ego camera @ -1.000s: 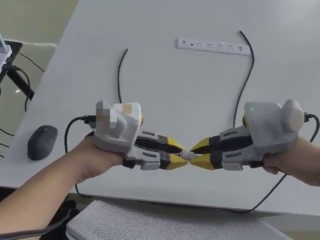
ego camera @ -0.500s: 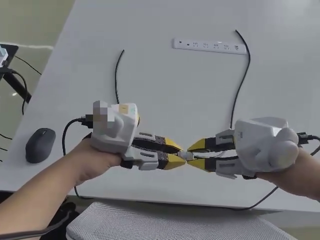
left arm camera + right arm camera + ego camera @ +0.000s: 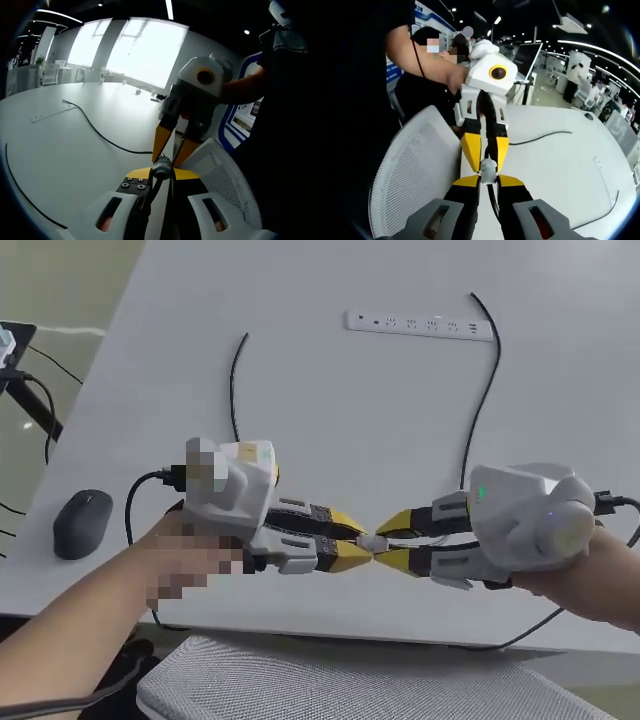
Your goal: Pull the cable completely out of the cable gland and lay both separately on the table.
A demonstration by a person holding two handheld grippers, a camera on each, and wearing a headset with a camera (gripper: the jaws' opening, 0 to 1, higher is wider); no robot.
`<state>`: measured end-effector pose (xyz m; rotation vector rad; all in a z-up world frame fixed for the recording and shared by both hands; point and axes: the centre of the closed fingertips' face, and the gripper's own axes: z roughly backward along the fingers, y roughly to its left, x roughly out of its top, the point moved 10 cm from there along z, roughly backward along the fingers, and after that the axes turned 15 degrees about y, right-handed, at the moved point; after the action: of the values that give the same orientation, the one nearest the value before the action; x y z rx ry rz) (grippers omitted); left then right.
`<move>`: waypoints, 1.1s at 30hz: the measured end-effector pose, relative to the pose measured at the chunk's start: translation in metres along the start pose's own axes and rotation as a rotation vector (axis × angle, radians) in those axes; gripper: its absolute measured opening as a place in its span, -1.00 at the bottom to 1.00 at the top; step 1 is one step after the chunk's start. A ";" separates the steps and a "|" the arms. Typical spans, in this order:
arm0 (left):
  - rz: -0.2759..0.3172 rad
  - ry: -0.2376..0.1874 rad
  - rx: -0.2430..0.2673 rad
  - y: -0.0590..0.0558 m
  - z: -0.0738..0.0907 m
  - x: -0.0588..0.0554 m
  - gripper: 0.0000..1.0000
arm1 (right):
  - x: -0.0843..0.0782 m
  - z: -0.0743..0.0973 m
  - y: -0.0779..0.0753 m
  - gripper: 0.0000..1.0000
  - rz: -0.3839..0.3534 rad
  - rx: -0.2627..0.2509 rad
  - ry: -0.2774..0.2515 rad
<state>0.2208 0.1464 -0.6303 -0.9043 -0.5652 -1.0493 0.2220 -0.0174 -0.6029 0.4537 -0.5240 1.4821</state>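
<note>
Left tool (image 3: 360, 549), right tool (image 3: 387, 545): gland (image 3: 373, 542) between

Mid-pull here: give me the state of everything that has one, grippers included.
left gripper: fingers shut on the cable gland.
right gripper: fingers shut on the cable beside the gland.
cable gland: held in the air between both grippers, cable threaded through it.
cable: not yet pulled out.
</note>
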 end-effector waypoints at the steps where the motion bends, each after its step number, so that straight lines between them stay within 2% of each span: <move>1: -0.005 -0.001 0.005 0.000 0.000 0.000 -0.70 | 0.000 0.001 0.000 -0.83 -0.010 -0.001 -0.001; 3: -0.016 -0.007 0.013 -0.001 0.001 0.001 -0.70 | 0.001 0.003 -0.001 -0.77 -0.056 -0.002 -0.006; 5: -0.022 -0.009 0.018 0.000 0.001 0.001 -0.70 | 0.000 0.006 -0.002 -0.71 -0.068 -0.009 -0.015; 7: -0.034 -0.009 0.025 0.000 0.002 0.001 -0.70 | -0.001 0.010 -0.003 -0.66 -0.154 -0.020 -0.010; 8: -0.035 -0.008 0.027 0.000 0.002 0.001 -0.70 | -0.001 0.011 -0.003 -0.64 -0.146 -0.024 -0.015; 10: -0.043 -0.008 0.034 0.000 0.002 0.001 -0.70 | 0.000 0.017 -0.003 -0.61 -0.167 -0.051 -0.046; 11: -0.048 -0.007 0.036 0.001 0.002 0.001 -0.70 | 0.000 0.020 -0.003 -0.60 -0.187 -0.076 -0.069; 12: -0.049 -0.007 0.037 0.001 0.001 0.002 -0.70 | -0.002 0.023 -0.004 -0.62 -0.186 -0.111 -0.068; 15: -0.056 -0.005 0.042 0.002 0.000 0.002 -0.70 | -0.008 0.027 -0.002 -0.64 -0.168 -0.206 0.021; 17: -0.057 -0.004 0.044 0.002 -0.001 0.003 -0.70 | -0.009 0.028 0.000 -0.67 -0.149 -0.274 0.042; 18: -0.056 -0.004 0.045 0.003 -0.001 0.004 -0.70 | -0.010 0.027 0.003 -0.69 -0.147 -0.286 0.059; 19: -0.056 -0.005 0.046 0.003 -0.001 0.004 -0.70 | -0.010 0.024 0.006 -0.67 -0.152 -0.283 0.053; 20: -0.054 -0.004 0.048 0.004 -0.002 0.004 -0.70 | -0.012 0.023 0.007 -0.67 -0.145 -0.316 0.064; 22: -0.052 -0.003 0.049 0.004 -0.002 0.005 -0.70 | -0.013 0.021 0.009 -0.72 -0.125 -0.336 0.083; 26: -0.040 -0.009 0.057 0.005 -0.002 0.008 -0.70 | -0.014 0.012 0.016 -0.74 -0.097 -0.330 0.127; 29: -0.036 -0.013 0.057 0.005 -0.002 0.010 -0.70 | -0.013 0.009 0.017 -0.80 -0.059 -0.375 0.147; 33: -0.034 -0.012 0.061 0.005 -0.002 0.011 -0.70 | -0.010 0.007 0.016 -0.84 -0.073 -0.389 0.136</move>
<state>0.2300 0.1408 -0.6251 -0.8500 -0.6209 -1.0520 0.2050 -0.0291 -0.6039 0.0646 -0.6621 1.2913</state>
